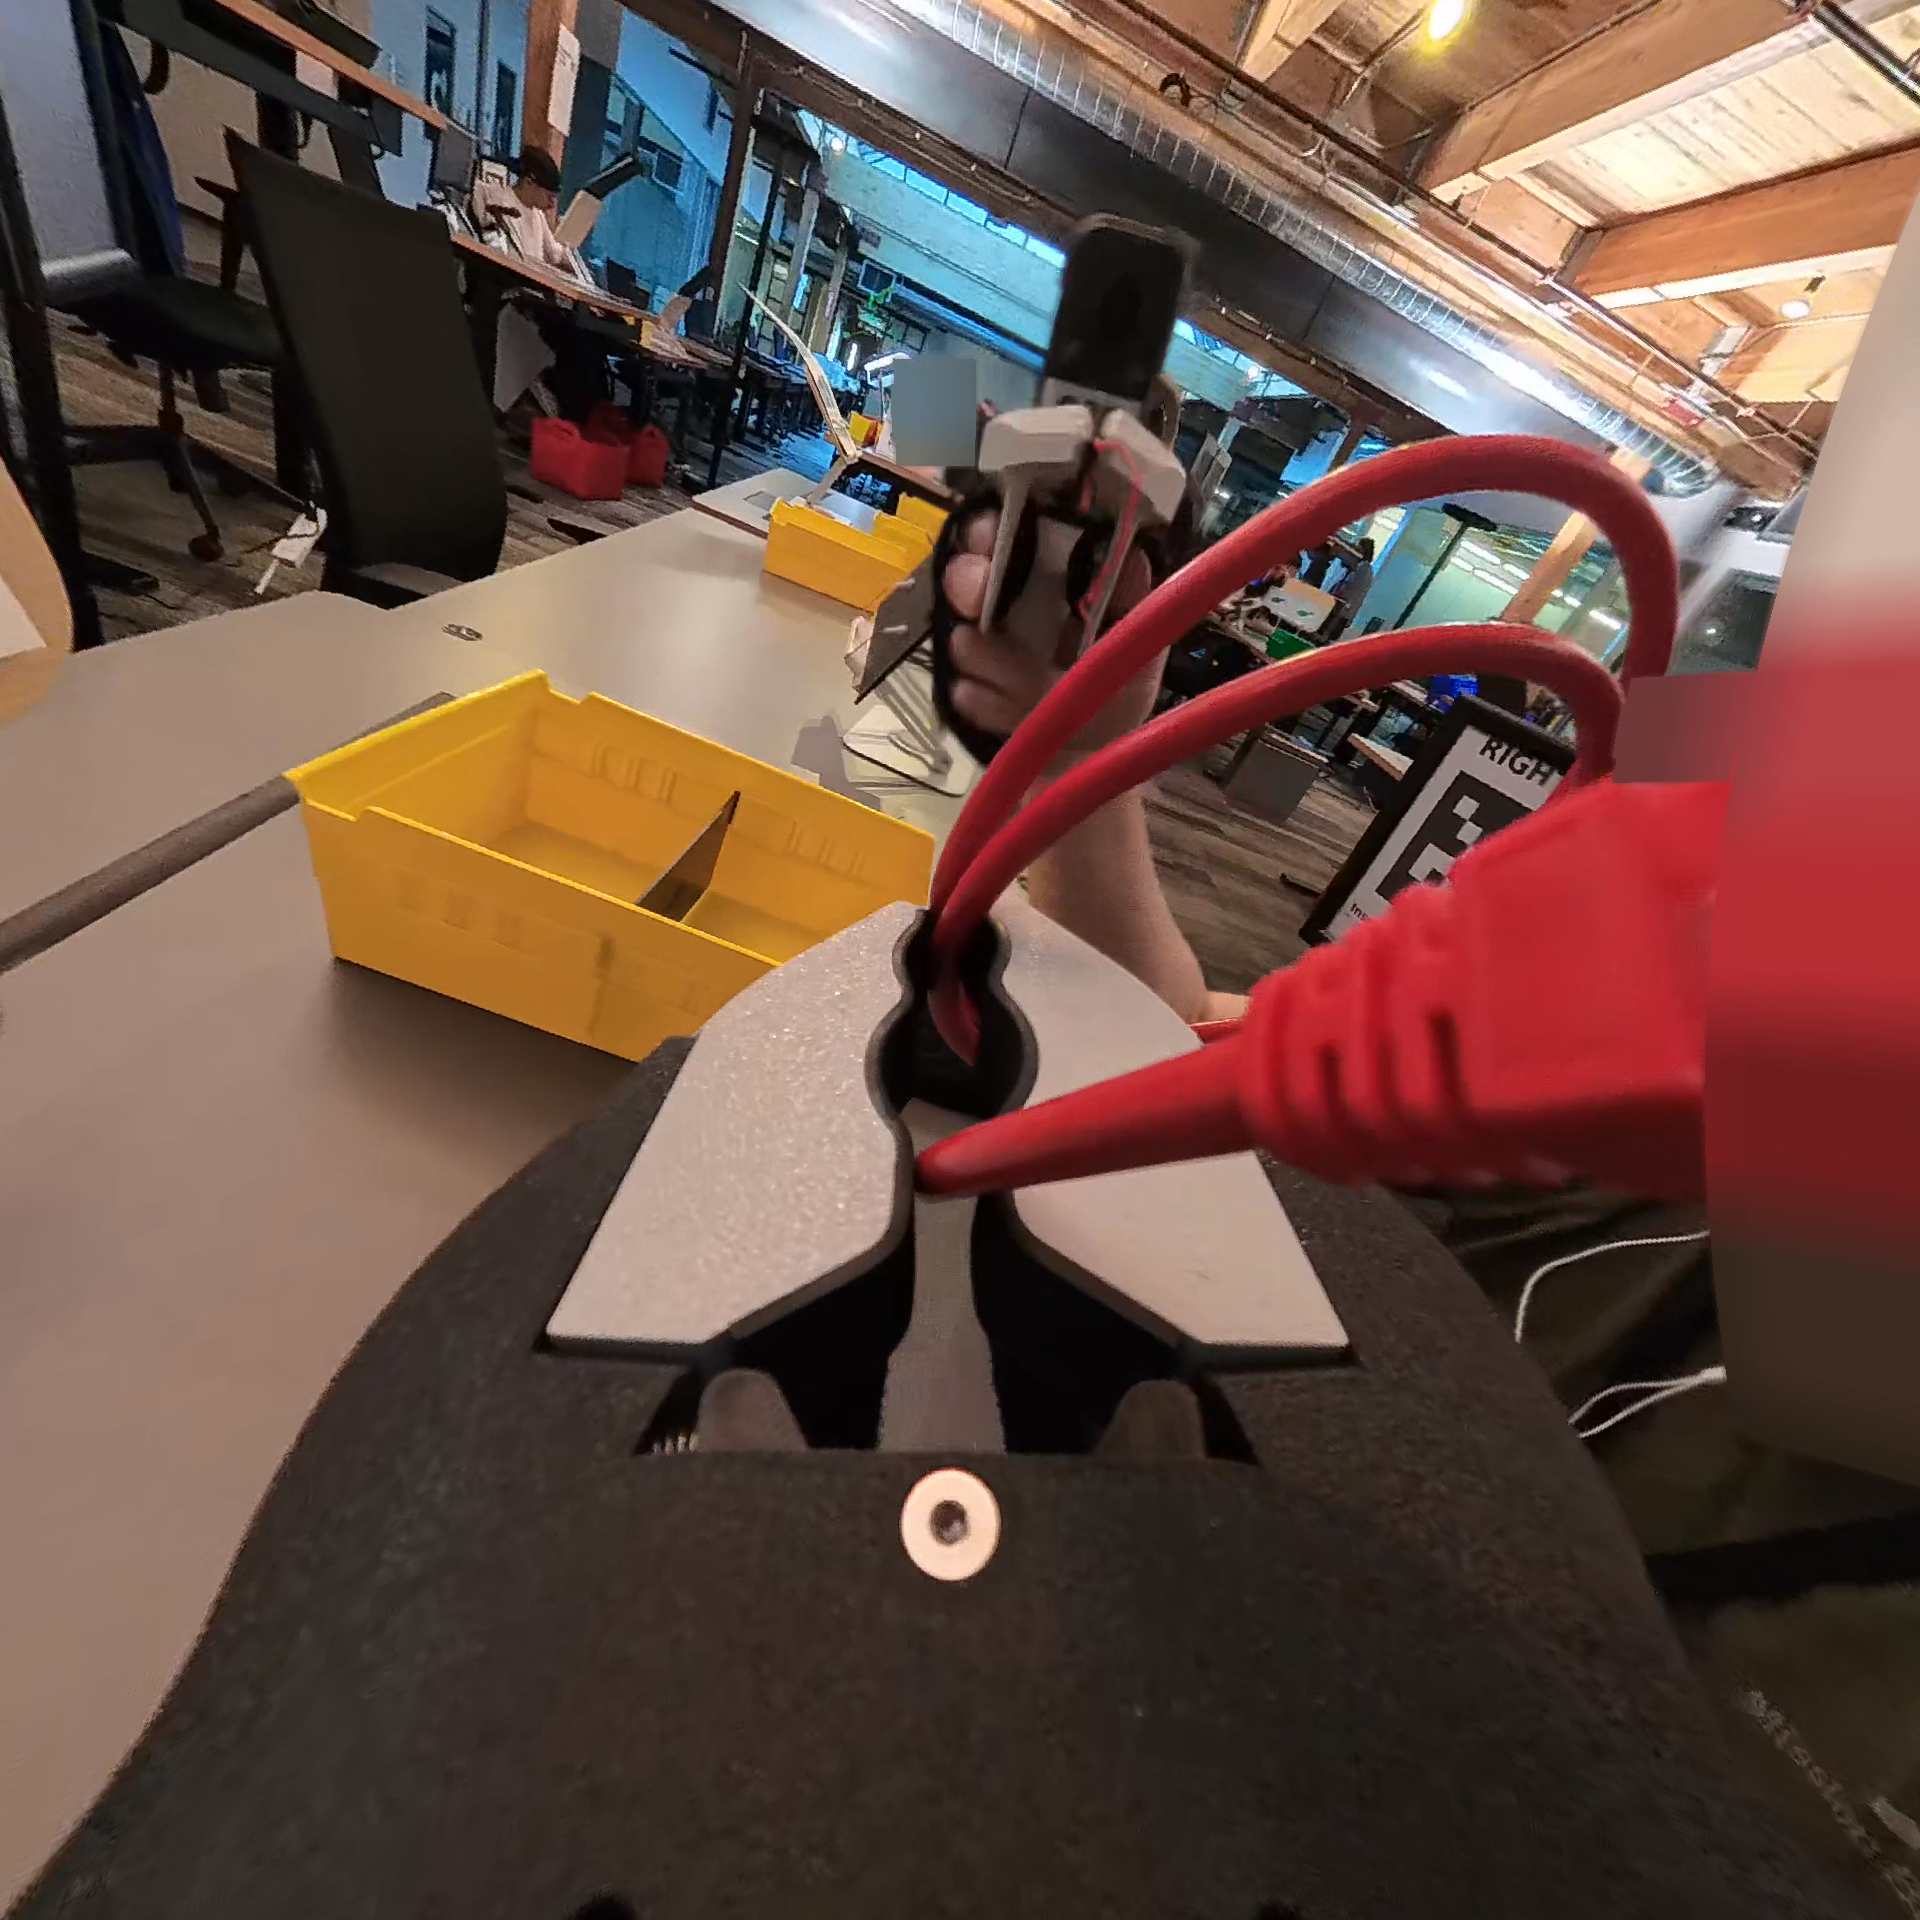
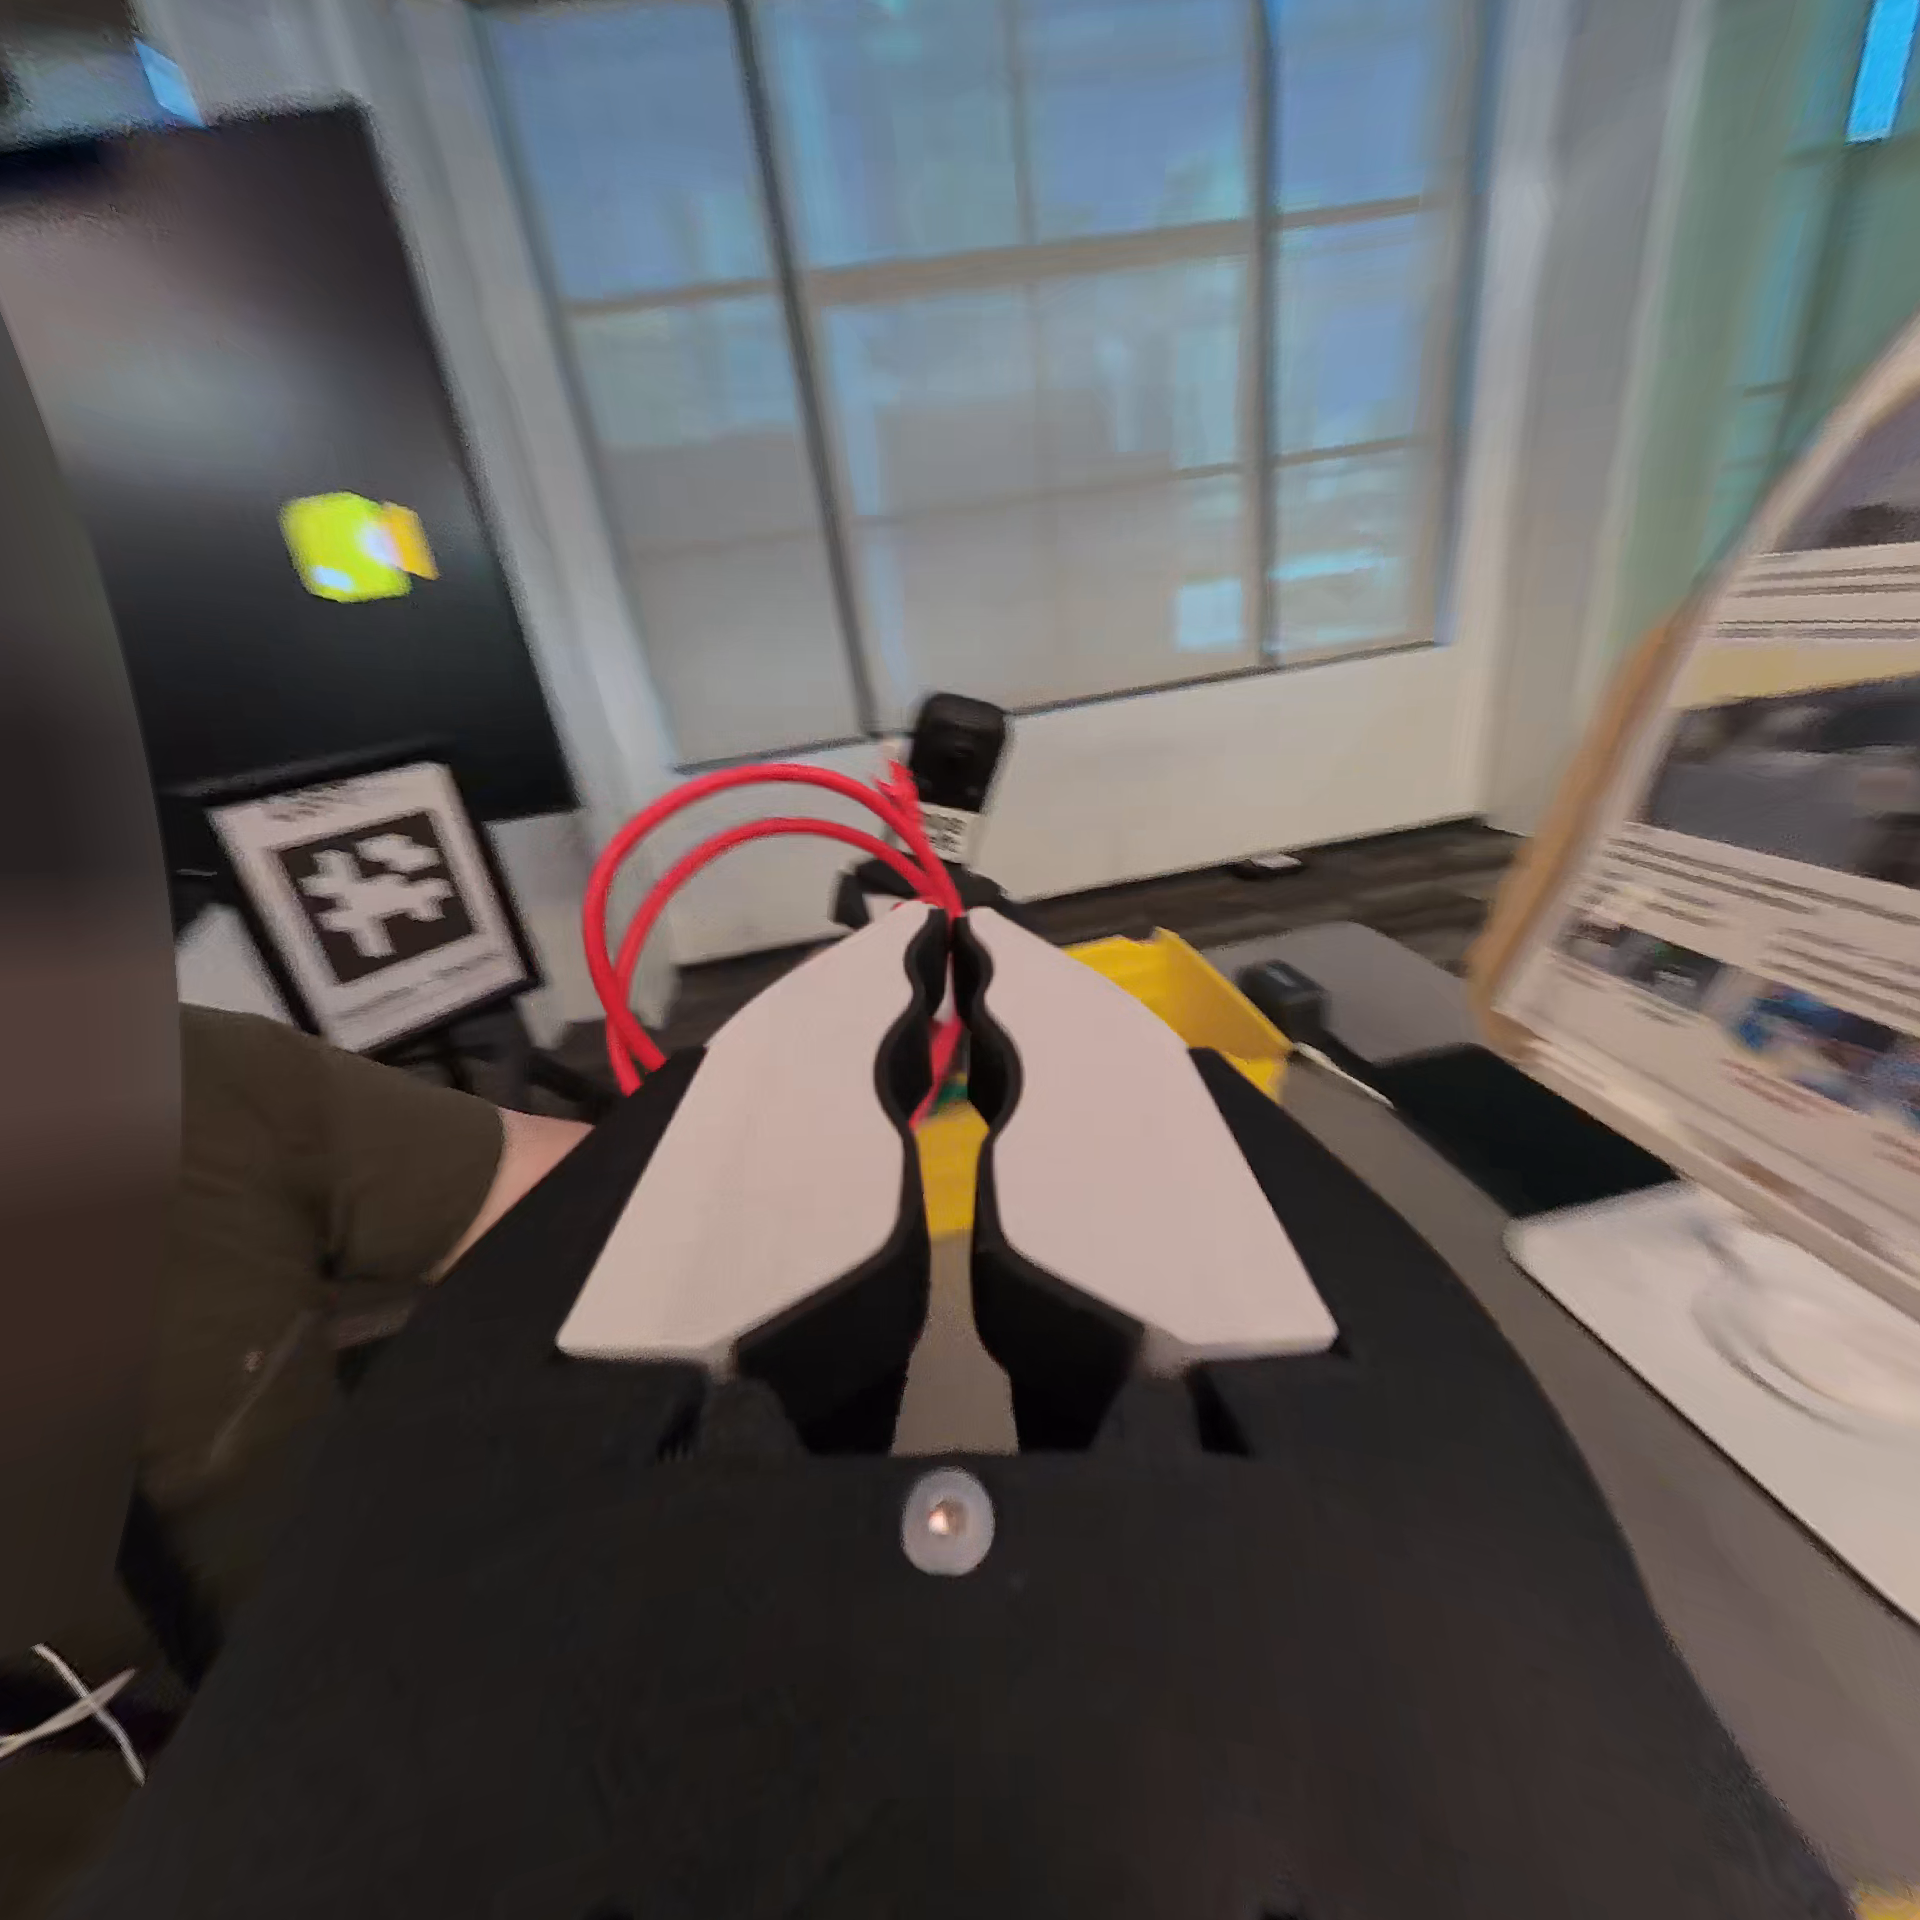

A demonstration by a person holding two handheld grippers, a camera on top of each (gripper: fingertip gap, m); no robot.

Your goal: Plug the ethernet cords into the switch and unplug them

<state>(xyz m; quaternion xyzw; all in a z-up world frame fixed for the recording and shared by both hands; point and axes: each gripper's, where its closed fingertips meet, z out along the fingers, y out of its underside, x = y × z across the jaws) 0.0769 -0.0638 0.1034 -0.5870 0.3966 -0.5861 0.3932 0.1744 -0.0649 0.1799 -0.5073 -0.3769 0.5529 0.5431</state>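
Left gripper (image 1: 951,997) clenched on red cords (image 1: 1299,540), loops arching up, one boot (image 1: 1455,1029) close to lens. Right gripper (image 2: 954,940) also pinched on cords (image 2: 644,914) at tips (blurry). Both held above table (image 1: 208,1091), near yellow bin (image 1: 582,883). Switch not visible. Risks: cords slipping from thin grip; springy loops twisting plug off-line; tangling.

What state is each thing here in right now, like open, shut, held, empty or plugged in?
Left hand-held gripper: shut on the red ethernet cords.
Right hand-held gripper: shut on the red ethernet cords.
Red ethernet cords: looped in the air between both grippers, not plugged in.
Red plug boot: loose, close to the camera.
Yellow bin: open-topped, empty, with a dark divider.
Switch: not in view.
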